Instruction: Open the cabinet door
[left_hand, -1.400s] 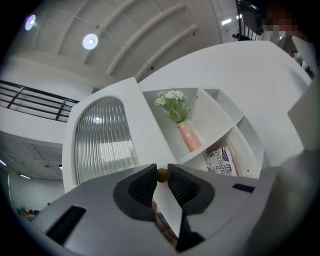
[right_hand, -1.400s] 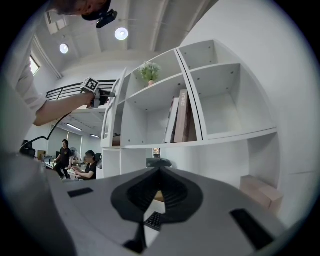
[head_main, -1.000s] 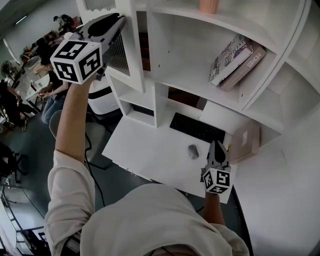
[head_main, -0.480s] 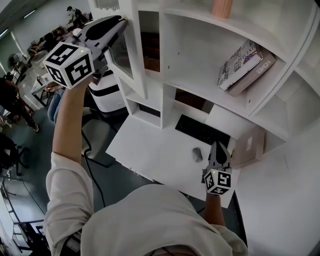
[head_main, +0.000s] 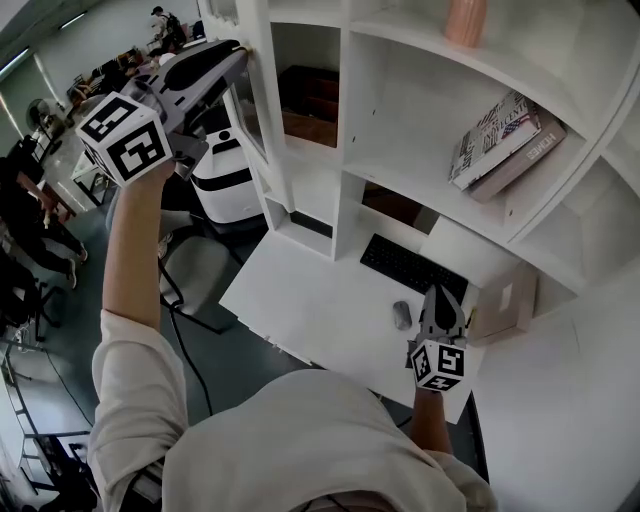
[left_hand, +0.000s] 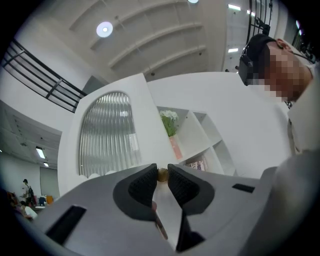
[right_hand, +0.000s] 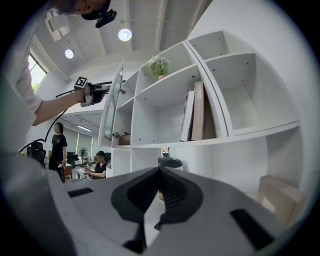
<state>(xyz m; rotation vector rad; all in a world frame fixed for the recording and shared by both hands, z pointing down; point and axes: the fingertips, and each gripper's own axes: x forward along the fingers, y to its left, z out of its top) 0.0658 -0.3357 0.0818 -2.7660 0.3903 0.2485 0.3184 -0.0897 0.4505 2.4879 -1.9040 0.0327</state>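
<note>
A person stands at a white shelf unit (head_main: 330, 150) above a desk, holding a gripper in each hand.

The left gripper (left_hand: 161, 173) is raised high. Its fingers (left_hand: 142, 186) are nearly together and pinch a small brass knob (left_hand: 162, 174), which sits right between the fingertips. The knob belongs to the cabinet door (left_hand: 107, 135), a white door with an arched panel of ribbed glass, which rises just beyond and to the left of the fingers. In the head view, the left gripper (head_main: 238, 58) meets the door's free edge, and the door (head_main: 250, 110) stands swung out from the shelf unit. The compartment behind it shows, with a brown box (head_main: 305, 105) inside.

The right gripper (right_hand: 160, 172) is held low and level, and its fingers are closed together with nothing between them. In the head view, it (head_main: 437, 295) hovers over the white surface (head_main: 300, 300). A mouse (head_main: 402, 315) lies just left of the fingertips and a black keyboard (head_main: 410, 268) just ahead of them. Books (head_main: 505, 140) lie on a shelf well above.

The task looks well under way: the knob is gripped and the door is partly open. What probably remains is to swing it wider and then let go of the knob.
</note>
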